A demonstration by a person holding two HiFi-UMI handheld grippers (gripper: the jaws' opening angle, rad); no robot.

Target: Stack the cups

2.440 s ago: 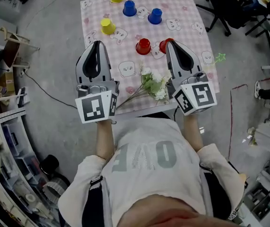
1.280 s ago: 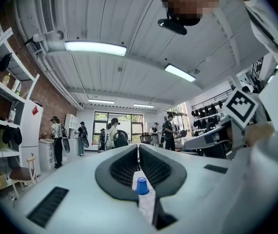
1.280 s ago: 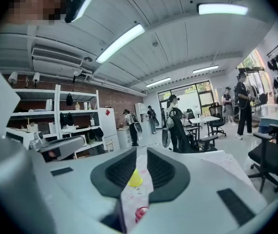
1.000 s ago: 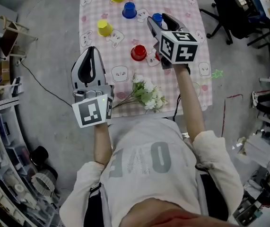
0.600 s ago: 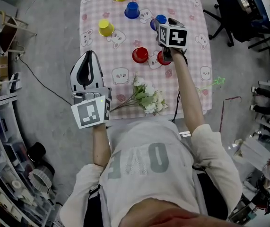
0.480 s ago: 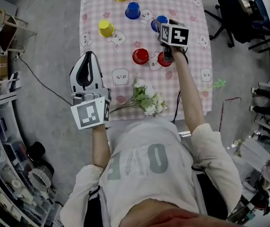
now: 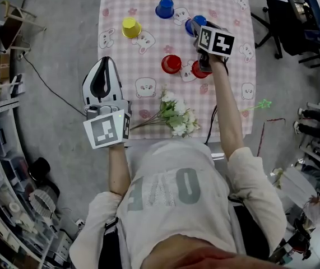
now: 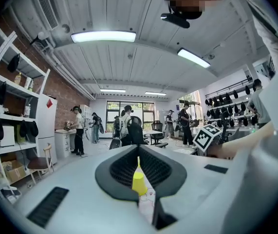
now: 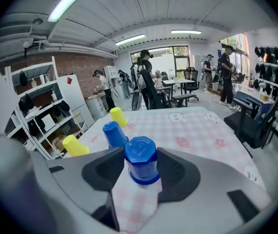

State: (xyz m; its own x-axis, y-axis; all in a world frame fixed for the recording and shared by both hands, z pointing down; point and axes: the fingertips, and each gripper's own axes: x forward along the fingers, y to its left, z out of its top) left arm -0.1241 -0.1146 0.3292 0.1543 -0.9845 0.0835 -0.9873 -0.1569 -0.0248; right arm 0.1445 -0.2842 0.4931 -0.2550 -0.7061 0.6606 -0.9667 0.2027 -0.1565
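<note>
Your right gripper [image 9: 141, 173] has left the near edge of the table [image 7: 230, 108], where it hung a couple of seconds ago, and now reaches out to the blue cup [image 9: 140, 155] at the far right of the cloth. That cup stands upside down on the table between the jaws, which are closing on it. The pads sit just beside its sides, and I cannot tell whether they touch yet. The cup has not shifted from where it stood earlier. Your left gripper [image 7: 105, 62] stays where it was, at the table's near left edge beside the flowers [image 7: 177, 115], its jaws all but pressed together with nothing in them. The other blue cup [image 7: 165, 7], both yellow cups [image 7: 130, 27] and both red cups [image 7: 171, 64] stand apart as before, none stacked.
</note>
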